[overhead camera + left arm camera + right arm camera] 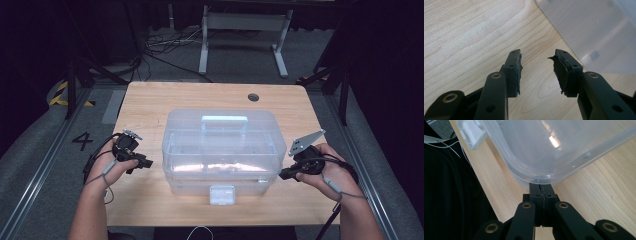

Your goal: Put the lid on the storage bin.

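A clear plastic storage box (pixel 220 150) with a white handle (pixel 224 119) on its lid and a white front latch (pixel 222 194) stands in the middle of the wooden table (pixel 150 100). My left gripper (pixel 148 164) is held just left of the box, jaws open with bare table between them (pixel 537 72); the box wall (pixel 594 32) lies ahead to the right. My right gripper (pixel 283 175) sits at the box's right front corner, jaws shut together with nothing between them (pixel 541 187), their tips against the box's lower rim (pixel 544 176).
A round cable hole (pixel 253 97) is in the table's far edge. Beyond the table stand a white desk frame (pixel 245 35) and floor cables (pixel 165 45). A dark sleeve or cloth (pixel 451 195) lies off the table's near edge.
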The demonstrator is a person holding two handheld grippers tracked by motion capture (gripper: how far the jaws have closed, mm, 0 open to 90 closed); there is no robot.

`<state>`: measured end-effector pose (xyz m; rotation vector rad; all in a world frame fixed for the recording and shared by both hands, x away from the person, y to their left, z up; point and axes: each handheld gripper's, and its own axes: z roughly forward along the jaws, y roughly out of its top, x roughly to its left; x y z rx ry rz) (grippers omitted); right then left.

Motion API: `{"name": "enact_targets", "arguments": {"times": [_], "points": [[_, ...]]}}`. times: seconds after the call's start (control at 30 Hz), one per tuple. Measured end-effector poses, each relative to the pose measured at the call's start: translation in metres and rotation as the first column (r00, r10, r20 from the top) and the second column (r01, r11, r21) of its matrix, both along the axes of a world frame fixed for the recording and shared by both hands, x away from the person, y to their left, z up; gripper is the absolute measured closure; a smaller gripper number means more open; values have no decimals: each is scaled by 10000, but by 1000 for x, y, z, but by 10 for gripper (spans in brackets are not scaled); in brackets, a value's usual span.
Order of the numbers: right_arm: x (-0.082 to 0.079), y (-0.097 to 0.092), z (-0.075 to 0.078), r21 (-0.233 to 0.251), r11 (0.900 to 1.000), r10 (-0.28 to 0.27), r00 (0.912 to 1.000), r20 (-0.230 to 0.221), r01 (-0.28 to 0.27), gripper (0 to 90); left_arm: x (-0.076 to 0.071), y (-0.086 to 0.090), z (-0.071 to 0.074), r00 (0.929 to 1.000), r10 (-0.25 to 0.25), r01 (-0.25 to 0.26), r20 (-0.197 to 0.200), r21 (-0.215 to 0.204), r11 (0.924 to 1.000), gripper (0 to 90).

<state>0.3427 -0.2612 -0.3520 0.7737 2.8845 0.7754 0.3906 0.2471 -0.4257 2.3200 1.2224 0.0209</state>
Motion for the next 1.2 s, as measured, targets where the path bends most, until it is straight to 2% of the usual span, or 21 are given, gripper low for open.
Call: {"name": "enact_targets", "arguments": {"times": [0.77, 0.8, 0.9, 1.1, 1.2], "points": [[1, 3, -8, -713, 9968, 336, 9982, -505, -372, 900, 0, -1, -1, 9999, -100, 101, -117, 26, 9999, 579], [1, 3, -8, -713, 9968, 336, 9982, -505, -372, 900, 0, -1, -1, 9999, -100, 101, -117, 26, 9999, 579], [-3, 0, -3, -203, 9985, 498, 9969, -613, -512, 900, 0, 0, -1, 9999, -81, 81, -105, 26, 10000, 579], [-4, -4, -1, -212, 9984, 511, 9974, -500, -522, 900, 1, 1, -1, 9999, -53, 52, -95, -11, 10000, 573], [-6, -5, 1, -41, 9987, 497, 9977, -465, -499, 900, 2, 1, -1, 10000, -58, 58, -81, -6, 10000, 571]]}}
